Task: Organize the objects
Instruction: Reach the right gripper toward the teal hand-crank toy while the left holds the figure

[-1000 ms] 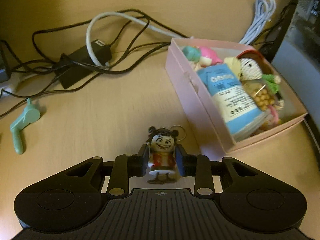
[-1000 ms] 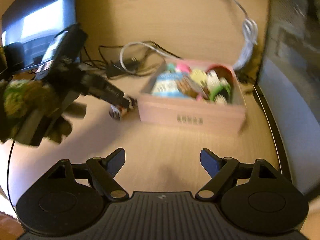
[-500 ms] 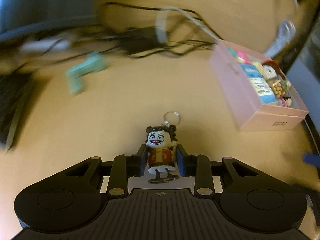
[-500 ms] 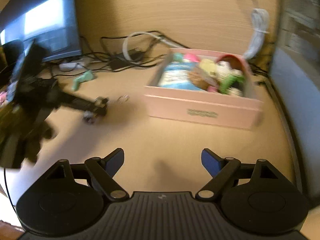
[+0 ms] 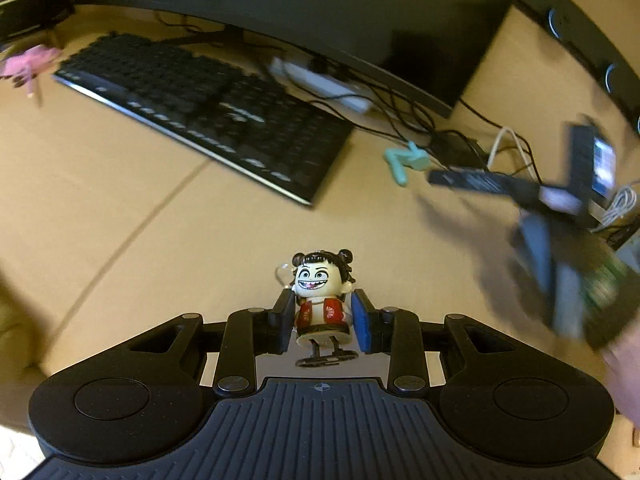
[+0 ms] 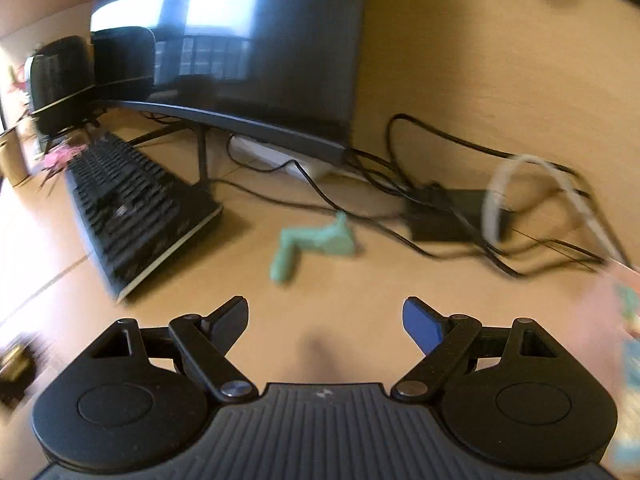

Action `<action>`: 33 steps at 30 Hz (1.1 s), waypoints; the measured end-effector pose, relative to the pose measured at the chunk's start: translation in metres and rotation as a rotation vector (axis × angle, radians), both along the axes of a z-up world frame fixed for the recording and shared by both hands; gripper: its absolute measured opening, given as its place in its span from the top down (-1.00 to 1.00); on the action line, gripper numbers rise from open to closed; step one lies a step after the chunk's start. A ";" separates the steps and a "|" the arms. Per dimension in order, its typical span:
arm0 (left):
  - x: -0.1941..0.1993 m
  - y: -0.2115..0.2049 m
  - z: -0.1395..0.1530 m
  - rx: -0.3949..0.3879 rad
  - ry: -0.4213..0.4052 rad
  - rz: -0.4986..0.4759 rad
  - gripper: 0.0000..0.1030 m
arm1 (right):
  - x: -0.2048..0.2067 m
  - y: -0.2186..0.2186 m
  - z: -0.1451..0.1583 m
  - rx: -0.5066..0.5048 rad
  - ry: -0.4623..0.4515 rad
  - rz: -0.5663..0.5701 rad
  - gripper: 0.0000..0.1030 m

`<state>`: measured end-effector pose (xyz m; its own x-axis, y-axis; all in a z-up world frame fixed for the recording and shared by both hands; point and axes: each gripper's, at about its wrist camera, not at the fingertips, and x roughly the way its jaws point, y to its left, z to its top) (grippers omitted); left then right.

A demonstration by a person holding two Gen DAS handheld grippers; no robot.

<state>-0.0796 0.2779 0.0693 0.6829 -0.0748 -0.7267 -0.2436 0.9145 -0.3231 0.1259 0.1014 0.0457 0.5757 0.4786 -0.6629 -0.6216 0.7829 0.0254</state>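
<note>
My left gripper (image 5: 322, 320) is shut on a small grinning figurine keychain (image 5: 323, 298) with black hair buns and a red vest, held above the wooden desk. In the right wrist view my right gripper (image 6: 325, 320) stands open with nothing between its fingers, just short of a mint-green plastic piece (image 6: 314, 244) lying on the desk. The same green piece (image 5: 406, 160) shows in the left wrist view, beyond the blurred right gripper tool (image 5: 560, 216) at the right edge. A blurred pink edge, probably the pink box (image 6: 624, 304), shows at the far right.
A black keyboard (image 5: 208, 116) lies in front of a dark monitor (image 6: 256, 52). Tangled black cables and a power adapter (image 6: 444, 216) with a white cable loop (image 6: 520, 184) lie behind the green piece. A pink object (image 5: 28, 60) sits at far left.
Both grippers have swung left across the desk, away from the pink box, toward the keyboard and monitor. The left one still grips the figurine; the right stays open.
</note>
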 end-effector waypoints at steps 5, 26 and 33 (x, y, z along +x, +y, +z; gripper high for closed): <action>-0.022 0.027 0.009 0.023 -0.023 0.015 0.34 | 0.048 0.051 -0.023 -0.053 0.004 -0.057 -0.65; -0.003 -0.008 -0.006 -0.012 -0.014 -0.175 0.34 | -0.113 -0.038 -0.020 -0.089 0.009 0.078 -0.35; 0.034 -0.080 -0.019 -0.080 0.012 -0.267 0.34 | -0.157 -0.126 -0.008 -0.220 0.004 0.042 -0.35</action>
<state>-0.0461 0.1979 0.0499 0.6228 -0.3085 -0.7190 -0.0018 0.9184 -0.3956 -0.0310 -0.0245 0.0375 0.5556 0.3462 -0.7559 -0.6543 0.7430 -0.1407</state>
